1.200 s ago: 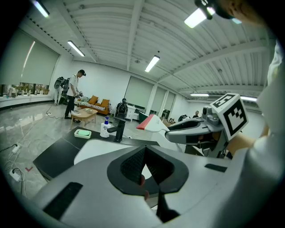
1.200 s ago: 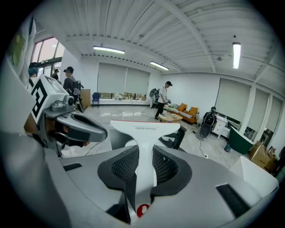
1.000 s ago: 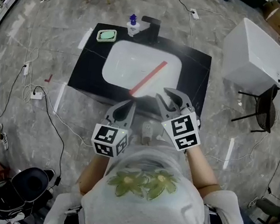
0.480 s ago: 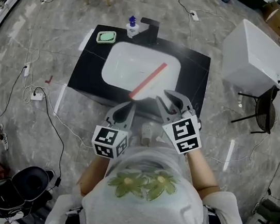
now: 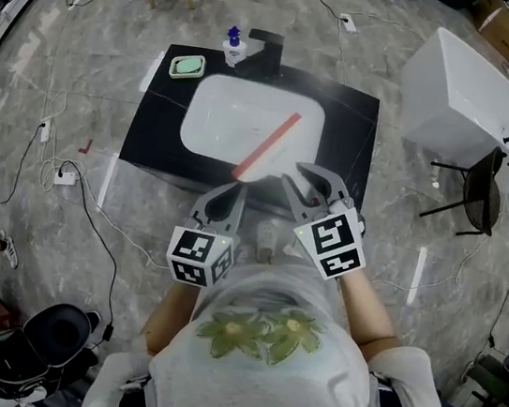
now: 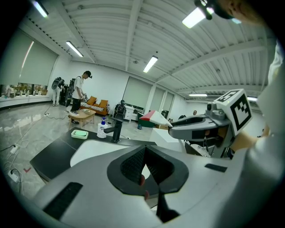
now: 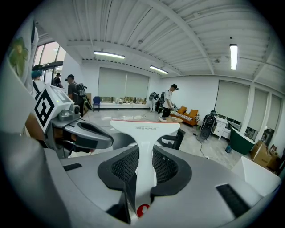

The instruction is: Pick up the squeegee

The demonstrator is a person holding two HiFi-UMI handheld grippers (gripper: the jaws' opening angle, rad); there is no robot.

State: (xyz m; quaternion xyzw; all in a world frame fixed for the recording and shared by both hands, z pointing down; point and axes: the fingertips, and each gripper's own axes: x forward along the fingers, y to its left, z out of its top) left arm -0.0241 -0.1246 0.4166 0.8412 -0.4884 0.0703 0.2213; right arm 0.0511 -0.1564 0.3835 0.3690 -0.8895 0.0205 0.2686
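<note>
One squeegee (image 7: pixel 144 127) clamped in right tool (image 7: pixel 144 153) | left tool (image 6: pixel 143 153) jaws together | blade (image 5: pixel 269 143) over sink (image 5: pixel 213 111) near edge

This is a big open test hall, more lab or studio than anyone's home. A ribbed ceiling with long strip lights (image 6: pixel 151 63) runs overhead, and the polished grey stone-look floor (image 5: pixel 72 95) spreads wide. A black counter (image 5: pixel 150 140) with a white basin (image 5: pixel 219 126), a black faucet (image 5: pixel 264 43), a soap bottle (image 5: pixel 232 45) and a green soap dish (image 5: pixel 187 66) stands alone mid-floor, away from any wall. Loose cables (image 5: pixel 93 202) and a power strip (image 5: pixel 67 176) trail across the floor. Further off are an orange sofa (image 6: pixel 95 104), a low wooden table (image 6: pixel 82 113), a standing person (image 6: pixel 79 91) and an office chair (image 5: pixel 45 337).
</note>
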